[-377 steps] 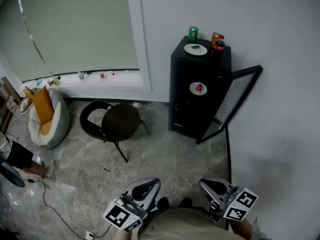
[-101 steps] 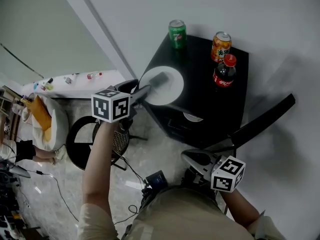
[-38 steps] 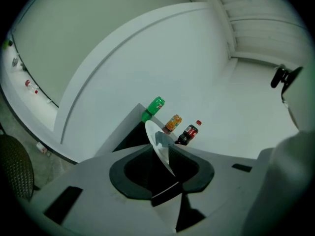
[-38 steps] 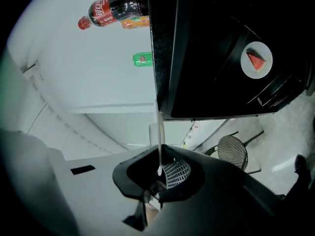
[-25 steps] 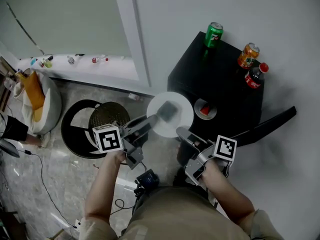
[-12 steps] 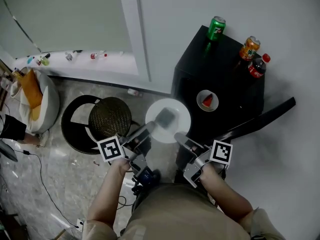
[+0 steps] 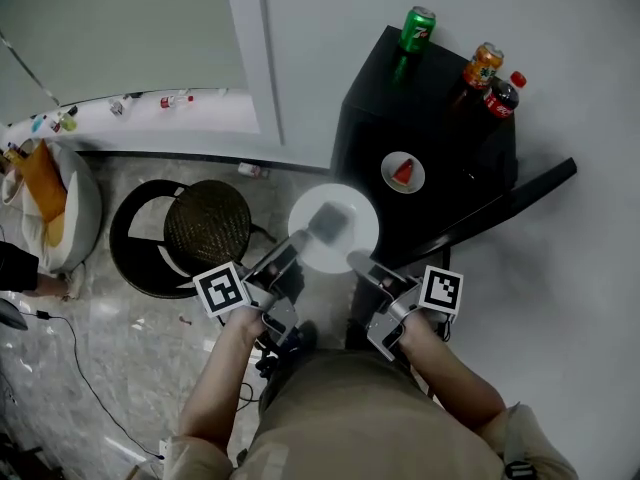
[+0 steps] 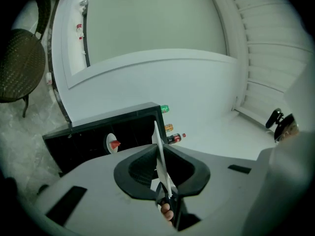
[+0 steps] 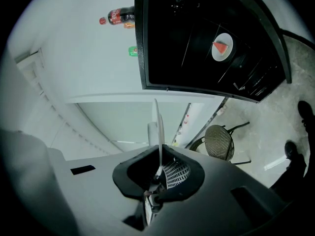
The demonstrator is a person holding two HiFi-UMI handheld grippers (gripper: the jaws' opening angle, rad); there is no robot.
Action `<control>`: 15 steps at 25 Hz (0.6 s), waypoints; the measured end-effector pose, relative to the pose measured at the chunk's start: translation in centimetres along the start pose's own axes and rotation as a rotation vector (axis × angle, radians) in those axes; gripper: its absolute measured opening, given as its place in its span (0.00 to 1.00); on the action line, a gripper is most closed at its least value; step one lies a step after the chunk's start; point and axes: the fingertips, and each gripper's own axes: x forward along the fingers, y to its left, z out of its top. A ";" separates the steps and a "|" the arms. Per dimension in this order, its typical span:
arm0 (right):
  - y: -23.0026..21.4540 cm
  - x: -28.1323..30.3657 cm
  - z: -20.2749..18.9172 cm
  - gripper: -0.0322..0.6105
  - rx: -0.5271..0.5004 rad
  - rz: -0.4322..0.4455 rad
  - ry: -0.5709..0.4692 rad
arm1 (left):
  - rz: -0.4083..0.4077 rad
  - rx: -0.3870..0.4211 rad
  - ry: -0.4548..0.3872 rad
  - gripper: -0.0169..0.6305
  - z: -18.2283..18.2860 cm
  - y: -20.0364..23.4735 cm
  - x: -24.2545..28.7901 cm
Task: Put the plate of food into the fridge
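Note:
A white plate (image 7: 352, 238) with a grey piece of food (image 7: 329, 221) on it hangs in front of the black fridge (image 7: 420, 118). My left gripper (image 7: 303, 239) holds its near left rim. Its jaws are closing, and the plate (image 8: 158, 154) shows edge-on between them. From the right, my right gripper (image 7: 356, 260) is shut on the near rim; there too the plate (image 9: 158, 127) stands edge-on in the jaws. The fridge door (image 7: 505, 206) is swung open to the right. Inside sits a second plate with a red slice (image 7: 403, 172).
A green can (image 7: 417, 28), an orange can (image 7: 484, 65) and a cola bottle (image 7: 503, 93) stand on top of the fridge. A round black chair (image 7: 205, 226) is on the floor to the left, with a white beanbag (image 7: 62, 213) beyond it. The wall is right of the door.
The plate has stayed between both grippers in front of the fridge. Both grippers have drawn slightly nearer to me, and more of the fridge's open front shows.

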 end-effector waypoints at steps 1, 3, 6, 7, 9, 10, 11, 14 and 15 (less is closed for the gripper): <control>-0.1 -0.2 -0.1 0.09 -0.003 0.001 -0.007 | -0.005 -0.009 0.002 0.08 -0.2 -0.1 -0.1; -0.2 -0.8 -0.4 0.09 -0.016 0.000 -0.022 | -0.009 -0.015 0.010 0.08 -0.8 -0.1 -0.1; -0.3 -1.9 -0.5 0.09 -0.028 -0.004 -0.057 | -0.022 -0.030 0.032 0.08 -1.7 -0.1 0.1; -0.4 -2.2 -0.5 0.09 -0.030 -0.002 -0.071 | -0.033 -0.039 0.039 0.08 -1.9 -0.2 0.2; -0.5 -2.9 -0.5 0.09 -0.036 0.002 -0.098 | -0.054 -0.051 0.055 0.08 -2.5 -0.4 0.5; -0.5 -3.2 -0.6 0.09 -0.039 0.002 -0.110 | -0.062 -0.051 0.065 0.08 -2.8 -0.5 0.6; -0.6 -3.5 -0.7 0.09 -0.045 0.001 -0.122 | -0.066 -0.051 0.075 0.08 -3.1 -0.5 0.6; -0.7 -4.6 -1.0 0.09 -0.053 -0.004 -0.156 | -0.080 -0.067 0.104 0.06 -4.2 -0.6 0.9; -0.8 -5.0 -1.0 0.09 -0.053 -0.002 -0.169 | -0.085 -0.073 0.113 0.06 -4.5 -0.7 1.0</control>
